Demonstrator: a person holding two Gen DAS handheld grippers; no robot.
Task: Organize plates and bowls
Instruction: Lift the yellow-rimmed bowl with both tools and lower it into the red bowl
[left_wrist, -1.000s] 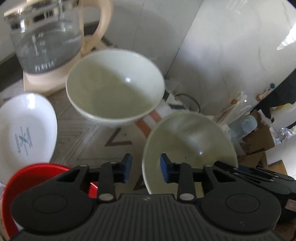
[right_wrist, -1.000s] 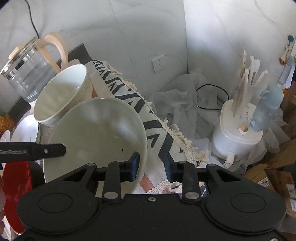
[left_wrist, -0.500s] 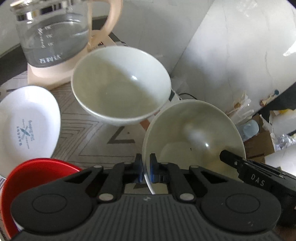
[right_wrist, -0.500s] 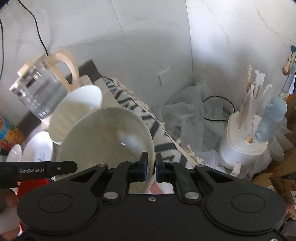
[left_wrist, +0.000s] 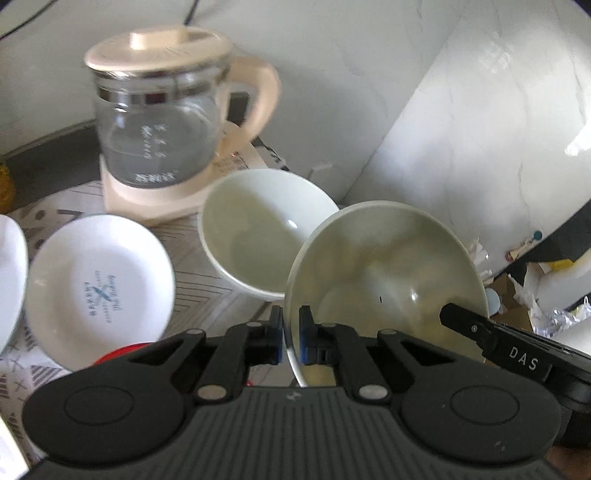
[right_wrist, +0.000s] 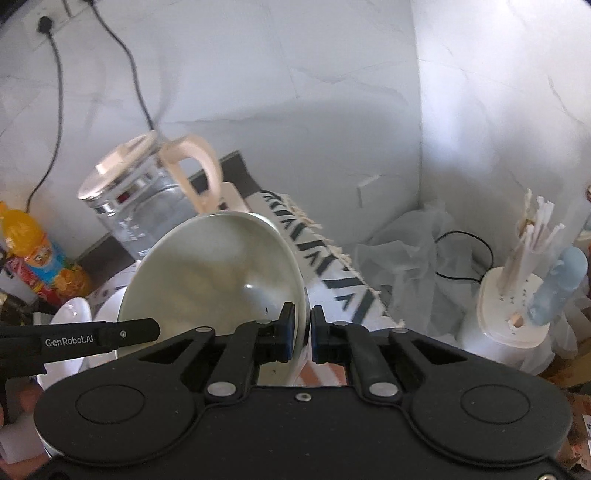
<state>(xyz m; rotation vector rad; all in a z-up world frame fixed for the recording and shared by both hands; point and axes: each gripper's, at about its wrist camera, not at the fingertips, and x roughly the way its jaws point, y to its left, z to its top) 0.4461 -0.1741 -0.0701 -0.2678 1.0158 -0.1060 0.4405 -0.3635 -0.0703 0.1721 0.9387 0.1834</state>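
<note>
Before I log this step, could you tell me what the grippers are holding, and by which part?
Both hold the same large pale bowl by its rim: left gripper and right gripper at opposite edges.

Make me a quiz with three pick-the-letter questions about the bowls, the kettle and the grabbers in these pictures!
1. Where does the second white bowl sit?
A. In front of the glass kettle
B. On top of the kettle
C. Inside the red dish

2. What colour is the kettle's handle?
A. Blue
B. Cream
C. Black

3. What is the left gripper doing?
A. Hanging open over nothing
B. Pinching the held bowl's rim
C. Holding a spoon

Answers:
1. A: the bowl rests on the patterned cloth just in front of the kettle's base.
2. B: handle and lid are both cream.
3. B: the rim of the held bowl runs between its shut jaws; the right gripper pinches the opposite rim.
</note>
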